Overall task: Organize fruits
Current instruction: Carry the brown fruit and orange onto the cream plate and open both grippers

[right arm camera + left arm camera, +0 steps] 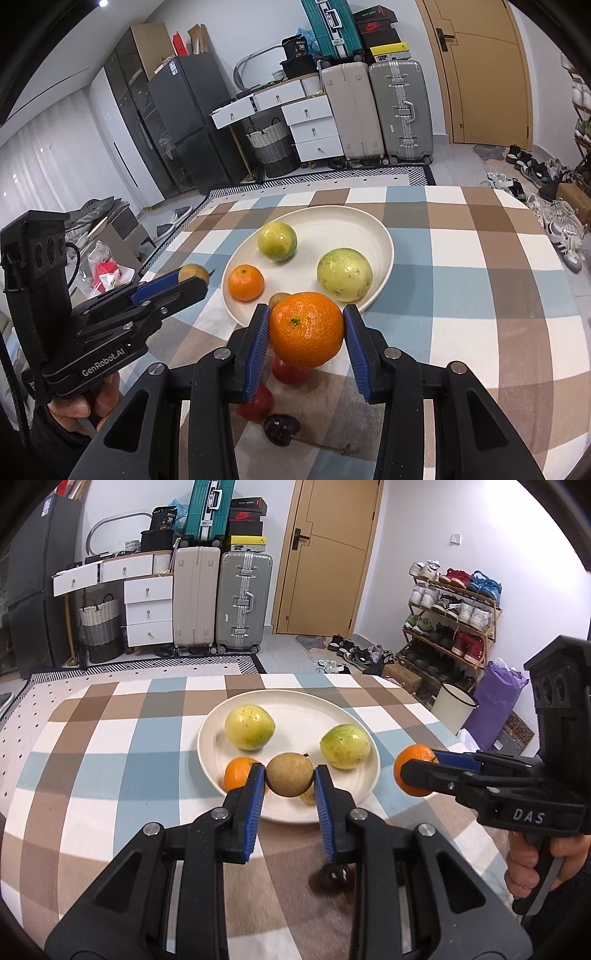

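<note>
plate [384, 236] on table [480, 295] | guavas [344, 274] behind mandarin [245, 282] in plate | cherry [281, 426] before plate

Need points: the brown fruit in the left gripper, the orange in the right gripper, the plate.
brown fruit [290, 774], left wrist view, middle of its skin.
held orange [306, 328], right wrist view, front face below the stem.
plate [295, 701], left wrist view, bare far rim.

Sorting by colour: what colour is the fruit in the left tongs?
Brownish tan, seen best in the left wrist view: the round fruit sits between the left tongs.
</note>
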{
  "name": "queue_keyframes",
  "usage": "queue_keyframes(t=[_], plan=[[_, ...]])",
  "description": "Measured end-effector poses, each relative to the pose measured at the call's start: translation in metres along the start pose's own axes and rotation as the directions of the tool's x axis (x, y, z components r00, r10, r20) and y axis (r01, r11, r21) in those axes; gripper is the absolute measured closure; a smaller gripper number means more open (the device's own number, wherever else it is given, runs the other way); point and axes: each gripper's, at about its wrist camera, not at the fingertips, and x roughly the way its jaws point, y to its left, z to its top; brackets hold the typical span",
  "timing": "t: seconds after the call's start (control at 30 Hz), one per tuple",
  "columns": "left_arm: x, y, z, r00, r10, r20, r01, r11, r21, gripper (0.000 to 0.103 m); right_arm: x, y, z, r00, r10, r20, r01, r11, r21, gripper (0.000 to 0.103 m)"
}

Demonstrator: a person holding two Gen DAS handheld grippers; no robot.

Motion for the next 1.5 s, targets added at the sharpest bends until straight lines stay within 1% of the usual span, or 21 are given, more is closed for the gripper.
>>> queue_keyframes(t=[0.3, 0.5, 0.67, 0.87, 1.23, 1.33, 1.4, 1.5], plan=[[0.042, 0.010, 0.010, 0.999, 0.018, -0.031, -0.017, 1.000, 0.003, 0.079, 0.034, -0.002, 0.012, 0.998, 0.002, -0.057, -0.001, 1.000, 0.016, 0.062], [0.058, 0.014, 0.019, 0.999, 0.016, -0.027, -0.016, 1.000, 0.009, 0.079, 0.052, -0.001, 0.018, 0.997, -0.004, -0.078, 0.006, 1.000, 0.020, 0.062], [0.064, 0.017, 0.020, 0.999, 0.008, -0.033, -0.007, 1.000, 0.013, 0.079, 0.066, -0.001, 0.024, 0.996, -0.015, -0.091, 0.017, 1.000, 0.017, 0.062], [0.069, 0.018, 0.018, 0.999, 0.004, -0.045, -0.003, 1.000, 0.012, 0.079, 0.076, -0.003, 0.035, 0.996, -0.028, -0.081, 0.031, 0.999, 0.027, 0.062], [0.077, 0.020, 0.015, 0.998, 0.000, -0.058, 0.001, 1.000, 0.027, 0.079, 0.094, -0.019, 0.046, 0.995, -0.052, -0.089, 0.059, 0.995, 0.074, 0.062], [0.076, 0.019, 0.016, 0.998, 0.004, -0.059, -0.003, 1.000, 0.024, 0.078, 0.090, -0.019, 0.046, 0.996, -0.045, -0.073, 0.050, 0.996, 0.075, 0.060], [0.074, 0.020, 0.016, 0.998, 0.005, -0.057, -0.004, 1.000, 0.022, 0.078, 0.083, -0.018, 0.047, 0.998, -0.041, -0.050, 0.044, 0.997, 0.069, 0.054], [0.072, 0.020, 0.016, 0.998, 0.012, -0.056, -0.011, 1.000, 0.020, 0.077, 0.075, -0.016, 0.047, 0.998, -0.047, -0.040, 0.049, 0.997, 0.056, 0.051]])
